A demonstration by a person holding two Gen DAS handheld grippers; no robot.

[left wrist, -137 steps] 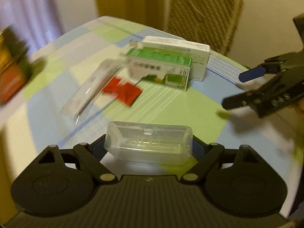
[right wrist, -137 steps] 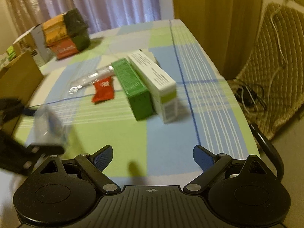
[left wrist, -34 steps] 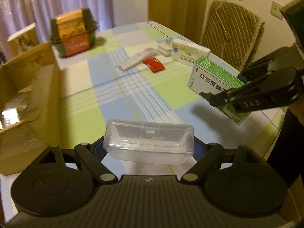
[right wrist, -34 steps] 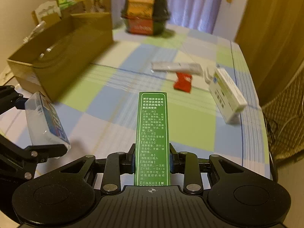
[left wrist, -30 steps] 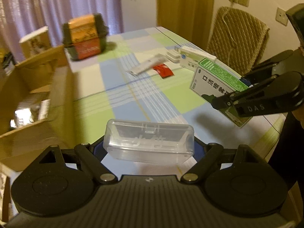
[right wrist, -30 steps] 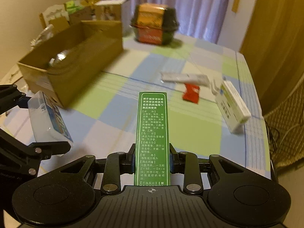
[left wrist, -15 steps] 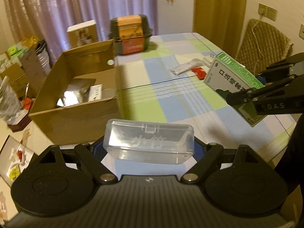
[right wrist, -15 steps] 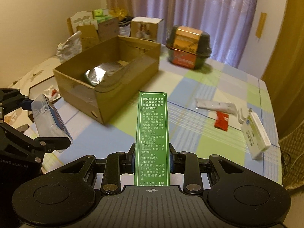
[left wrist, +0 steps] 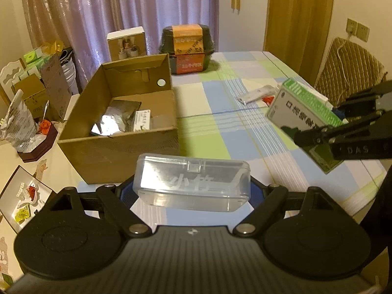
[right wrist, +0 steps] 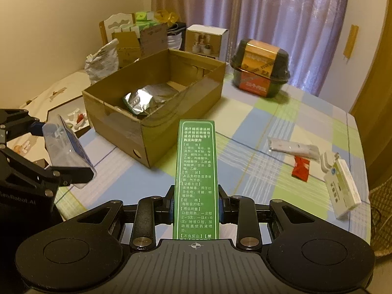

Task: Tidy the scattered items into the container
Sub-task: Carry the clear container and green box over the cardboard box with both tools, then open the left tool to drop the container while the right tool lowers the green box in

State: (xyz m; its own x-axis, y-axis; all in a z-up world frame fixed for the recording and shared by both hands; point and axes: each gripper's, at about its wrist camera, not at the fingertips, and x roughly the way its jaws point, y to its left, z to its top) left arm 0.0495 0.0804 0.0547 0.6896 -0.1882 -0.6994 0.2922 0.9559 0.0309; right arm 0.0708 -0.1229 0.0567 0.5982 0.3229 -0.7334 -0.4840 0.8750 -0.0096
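Observation:
My left gripper [left wrist: 193, 192] is shut on a clear plastic case [left wrist: 193, 181], held in the air just in front of the near wall of the open cardboard box [left wrist: 117, 147]. Inside the box lie a silver foil pouch [left wrist: 115, 120] and a small white packet [left wrist: 142, 120]. My right gripper [right wrist: 195, 207] is shut on a long green medicine box [right wrist: 195, 171], also seen at the right of the left wrist view [left wrist: 303, 112]. On the checked tablecloth remain a white medicine box [right wrist: 341, 191], a red sachet [right wrist: 300, 168] and a white wrapped strip [right wrist: 292, 148].
A black and orange lidded container [right wrist: 261, 67] stands at the table's far end, with a white carton [right wrist: 205, 39] behind the box. Left of the table are stacked cartons [left wrist: 41, 83], a plastic bag [left wrist: 17, 127] and trays. A wicker chair [left wrist: 348, 66] stands at the right.
Both grippers have pulled back and risen, each still holding its item. The cardboard box has come fully into view ahead, and the leftover items now lie farther off.

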